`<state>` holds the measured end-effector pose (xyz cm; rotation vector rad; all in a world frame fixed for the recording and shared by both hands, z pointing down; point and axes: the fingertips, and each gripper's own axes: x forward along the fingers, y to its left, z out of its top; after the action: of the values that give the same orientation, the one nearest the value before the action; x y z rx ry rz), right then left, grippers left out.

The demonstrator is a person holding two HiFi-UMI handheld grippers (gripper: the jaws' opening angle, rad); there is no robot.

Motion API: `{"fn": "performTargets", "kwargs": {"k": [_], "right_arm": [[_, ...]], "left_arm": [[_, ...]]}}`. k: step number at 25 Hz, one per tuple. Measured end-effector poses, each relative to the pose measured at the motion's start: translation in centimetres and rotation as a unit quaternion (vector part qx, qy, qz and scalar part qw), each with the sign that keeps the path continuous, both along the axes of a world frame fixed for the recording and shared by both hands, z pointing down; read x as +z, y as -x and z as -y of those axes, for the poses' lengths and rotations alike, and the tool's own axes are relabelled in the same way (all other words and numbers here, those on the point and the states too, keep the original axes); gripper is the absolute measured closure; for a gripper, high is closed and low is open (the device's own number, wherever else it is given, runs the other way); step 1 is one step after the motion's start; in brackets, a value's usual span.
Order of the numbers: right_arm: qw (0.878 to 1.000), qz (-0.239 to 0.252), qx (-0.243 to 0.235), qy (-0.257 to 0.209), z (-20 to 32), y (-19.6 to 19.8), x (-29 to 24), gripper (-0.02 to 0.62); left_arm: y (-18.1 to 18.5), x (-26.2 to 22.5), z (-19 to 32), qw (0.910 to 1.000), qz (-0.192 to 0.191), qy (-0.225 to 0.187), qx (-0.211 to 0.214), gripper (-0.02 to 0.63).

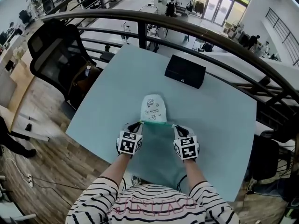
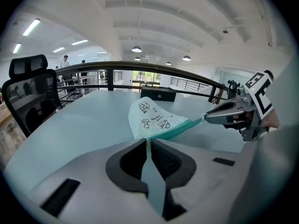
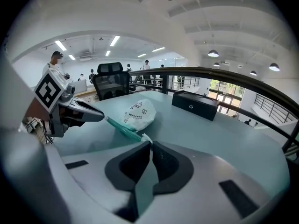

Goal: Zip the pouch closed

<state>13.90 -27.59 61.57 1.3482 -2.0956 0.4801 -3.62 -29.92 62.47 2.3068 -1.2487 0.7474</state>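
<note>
The pouch [image 1: 153, 108] sits near the middle of the pale blue table [image 1: 107, 97], its teal zipper [image 1: 158, 122] edge turned toward the person and stretched between the two grippers. The far end appears to rest on the tabletop.

The left gripper [image 1: 139, 123] has its jaws pressed together on the left end of the zip edge. Only a sliver of fabric shows at their tips. The right gripper [image 1: 175, 126] is likewise pinched tight, on a small white tab at the right end. That tab may be the pull, though I cannot tell for certain.

The teal zipper reads as one taut, unbroken band with no gap between its halves, so I judge the zip to be closed or very nearly so. What is likely left is a check of the last stretch by the white tab, then setting the pouch down.

The pouch's inside is hidden; it looks limp and fairly flat. The black box [image 1: 185, 71] farther back is shut, so its contents cannot be seen.
</note>
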Motion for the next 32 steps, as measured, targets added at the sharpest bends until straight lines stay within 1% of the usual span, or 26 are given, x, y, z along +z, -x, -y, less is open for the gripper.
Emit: {"fn": "performTargets", "kwargs": {"k": [6, 15, 22, 28, 32], "right_arm": [[1.000, 0.014, 0.017, -0.001, -0.2, -0.4, 0.1, 0.565], [0.999, 0.026, 0.040, -0.011, -2.4, -0.4, -0.8, 0.565], [0.996, 0.044, 0.056, -0.044, -5.0, 0.2, -2.5, 0.565], [0.993, 0.052, 0.072, -0.077, -7.1, 0.5, -4.4, 0.566], [0.991, 0.068, 0.080, -0.086, -8.8, 1.1, -5.1, 0.566]], "left_arm": [[0.6, 0.0, 0.3, 1.0000, -0.002, 0.001, 0.000, 0.578], [0.6, -1.3, -1.3, 0.9998, -0.011, -0.013, 0.010, 0.578], [1.0, -3.6, -3.5, 0.9982, -0.032, -0.049, 0.011, 0.578], [1.4, -6.1, -5.7, 0.9947, -0.051, -0.087, 0.023, 0.580], [2.0, -7.3, -7.5, 0.9924, -0.057, -0.105, 0.030, 0.580]]}}
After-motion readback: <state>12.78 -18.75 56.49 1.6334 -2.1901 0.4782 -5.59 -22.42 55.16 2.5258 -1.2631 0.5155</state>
